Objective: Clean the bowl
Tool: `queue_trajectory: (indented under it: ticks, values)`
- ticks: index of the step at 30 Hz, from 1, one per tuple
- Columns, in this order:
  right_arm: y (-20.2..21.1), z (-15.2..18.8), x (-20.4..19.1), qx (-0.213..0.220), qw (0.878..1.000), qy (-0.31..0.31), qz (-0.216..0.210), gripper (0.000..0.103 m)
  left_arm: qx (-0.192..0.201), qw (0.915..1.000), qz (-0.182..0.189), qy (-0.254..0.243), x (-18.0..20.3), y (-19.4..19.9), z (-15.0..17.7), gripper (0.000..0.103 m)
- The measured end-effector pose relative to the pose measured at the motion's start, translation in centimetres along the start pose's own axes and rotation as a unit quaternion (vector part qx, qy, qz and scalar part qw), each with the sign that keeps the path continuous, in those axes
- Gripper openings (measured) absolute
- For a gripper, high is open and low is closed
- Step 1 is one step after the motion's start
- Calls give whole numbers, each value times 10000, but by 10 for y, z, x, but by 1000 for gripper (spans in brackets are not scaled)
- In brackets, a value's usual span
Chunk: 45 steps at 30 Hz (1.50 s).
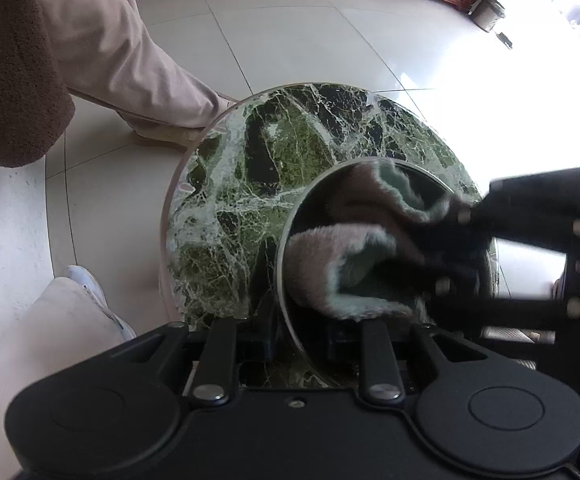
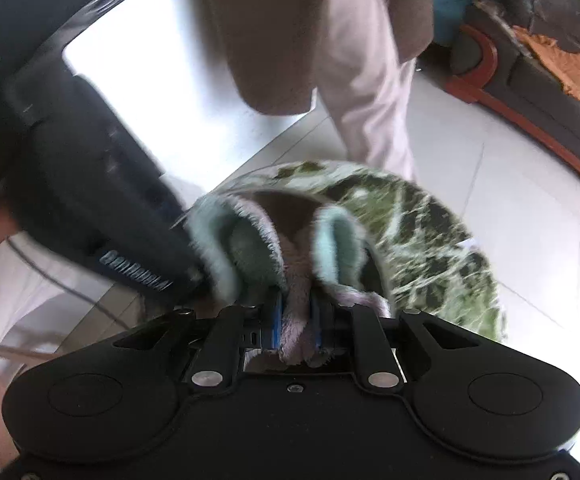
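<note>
Round green-veined marble tabletop [image 1: 250, 200] carries a shiny dark metal bowl [image 1: 286, 256], sitting nr its edge. L gripper [image 1: 301, 344] has jaws clamped on the bowl's near rim, steadying it. R gripper [image 2: 295, 320] has jaws pinched shut on a fluffy pink-and-mint cloth [image 2: 290, 248], bunched inside the bowl. Bowl prob. stiff, light, slick: best held at the rim. Cloth soft, floppy.

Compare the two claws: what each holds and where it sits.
The left claw pinches the bowl rim at its near edge; the right claw is clamped on the cloth.
The left claw stays outside at the rim; the right claw reaches into the bowl with the cloth.
Both are black, nearly shut, over the marble table.
</note>
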State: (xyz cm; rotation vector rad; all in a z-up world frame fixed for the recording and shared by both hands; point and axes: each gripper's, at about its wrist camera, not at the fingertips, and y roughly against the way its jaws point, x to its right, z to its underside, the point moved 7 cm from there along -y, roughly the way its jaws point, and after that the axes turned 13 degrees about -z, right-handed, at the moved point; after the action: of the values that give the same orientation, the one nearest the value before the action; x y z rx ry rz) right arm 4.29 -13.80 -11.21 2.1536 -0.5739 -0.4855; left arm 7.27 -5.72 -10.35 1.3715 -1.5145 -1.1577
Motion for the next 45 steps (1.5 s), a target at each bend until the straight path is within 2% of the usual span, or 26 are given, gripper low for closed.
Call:
queue_trajectory:
  ticks: [5, 8, 12, 19, 31, 34, 40, 45]
  values:
    - [-2, 16, -7, -146, 9998, -146, -82, 14, 20, 10000, 22, 25, -1, -1, 0, 22]
    - [-6, 16, -12, -94, 9989, -392, -224, 14, 20, 10000, 33, 40, -2, -2, -1, 22]
    - [15, 15, -8, 362, 9953, -880, -172, 14, 33, 10000, 32, 35, -2, -2, 0, 23]
    - [49, 11, 11, 1092, 9786, -1736, -182, 14, 53, 10000, 17, 3, -1, -1, 0, 23]
    - [61, 14, 1, 1348, 9696, -2040, 111, 19, 167, 9998, 44, -91, -1, 0, 1, 24]
    - [54, 5, -5, 1210, 9757, -1821, 175, 30, 214, 9997, 111, -66, -3, 0, 2, 24]
    - [32, -17, -14, 695, 9935, -897, 23, 30, 204, 9994, 293, -28, -8, -1, 3, 25]
    - [20, -32, -10, 354, 9977, -382, -434, 29, 113, 9990, 423, 90, -15, -3, 2, 26]
